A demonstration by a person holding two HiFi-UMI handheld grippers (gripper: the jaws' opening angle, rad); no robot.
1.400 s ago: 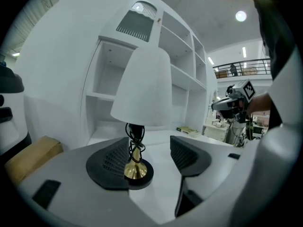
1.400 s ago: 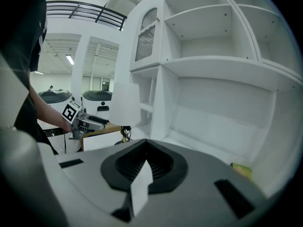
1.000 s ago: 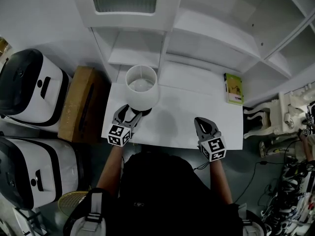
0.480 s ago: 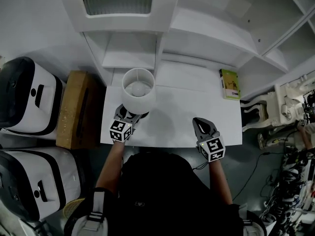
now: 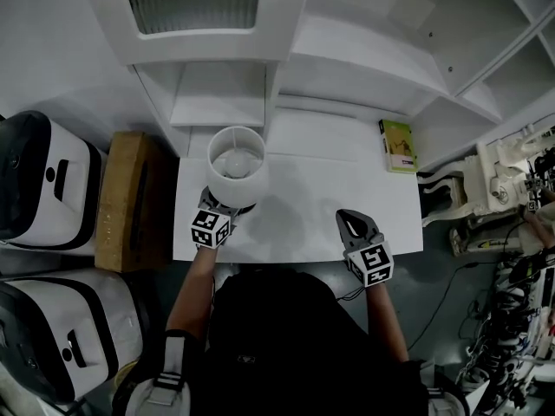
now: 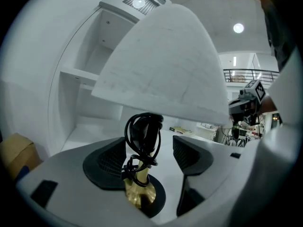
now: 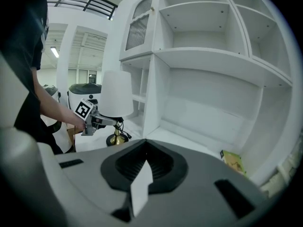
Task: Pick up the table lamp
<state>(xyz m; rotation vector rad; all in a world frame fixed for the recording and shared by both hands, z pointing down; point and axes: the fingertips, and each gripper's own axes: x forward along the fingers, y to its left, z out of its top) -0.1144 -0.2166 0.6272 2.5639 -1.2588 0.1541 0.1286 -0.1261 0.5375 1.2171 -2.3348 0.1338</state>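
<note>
Table lamp (image 5: 236,167) sits at the table's (image 5: 312,206) back left corner, shelf unit (image 5: 260,102) right behind it, cardboard box (image 5: 121,199) off the left edge, green book (image 5: 398,145) back right. My left tongs (image 5: 222,208) are spread around its stem (image 6: 138,186); only their view shows that brass stem wrapped in black cord (image 6: 141,132) under the white shade (image 6: 165,65). Right tongs (image 5: 350,223) pressed together, empty.
</note>
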